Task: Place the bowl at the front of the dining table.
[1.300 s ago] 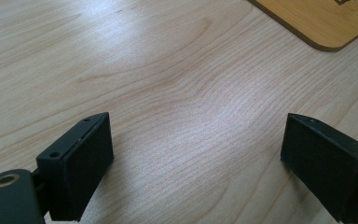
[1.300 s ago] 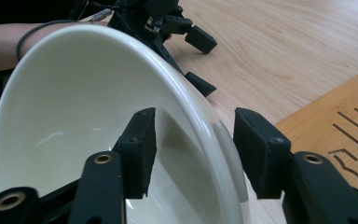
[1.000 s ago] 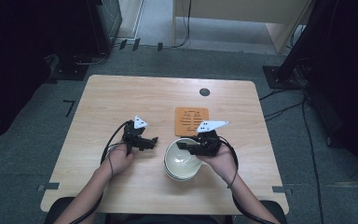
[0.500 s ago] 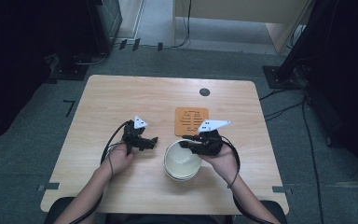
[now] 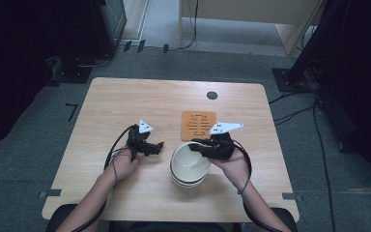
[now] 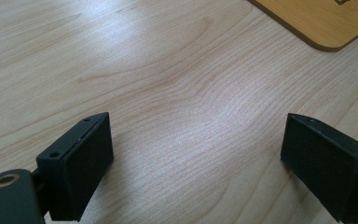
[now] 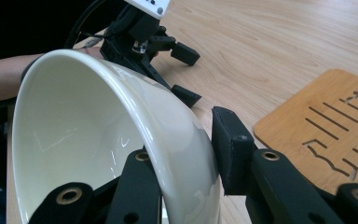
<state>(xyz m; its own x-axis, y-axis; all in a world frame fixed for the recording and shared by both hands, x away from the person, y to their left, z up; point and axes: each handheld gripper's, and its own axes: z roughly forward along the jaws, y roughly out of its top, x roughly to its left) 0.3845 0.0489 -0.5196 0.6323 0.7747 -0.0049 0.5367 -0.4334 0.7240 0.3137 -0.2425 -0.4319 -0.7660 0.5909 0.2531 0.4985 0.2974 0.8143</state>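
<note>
A stack of white bowls (image 5: 189, 166) stands near the front middle of the wooden table (image 5: 125, 101). My right gripper (image 5: 199, 145) is shut on the top bowl (image 7: 98, 140) at its far right rim, one jaw inside and one outside, and the bowl looks tilted. My left gripper (image 5: 157, 146) stands open just left of the bowls with nothing between its jaws. In the left gripper view the left gripper (image 6: 205, 158) hovers over bare wood. It also appears as the left gripper (image 7: 182, 70) beyond the bowl in the right gripper view.
An orange slotted trivet (image 5: 198, 125) lies flat just behind the bowls; its corner (image 6: 326, 18) and its slots (image 7: 335, 126) show close by. A small dark round disc (image 5: 212, 95) sits near the table's far edge. Cables trail from both grippers toward the front edge.
My right gripper has shifted slightly left while holding the bowl's rim, and the top bowl has tipped a little. The left gripper has stayed in place.
</note>
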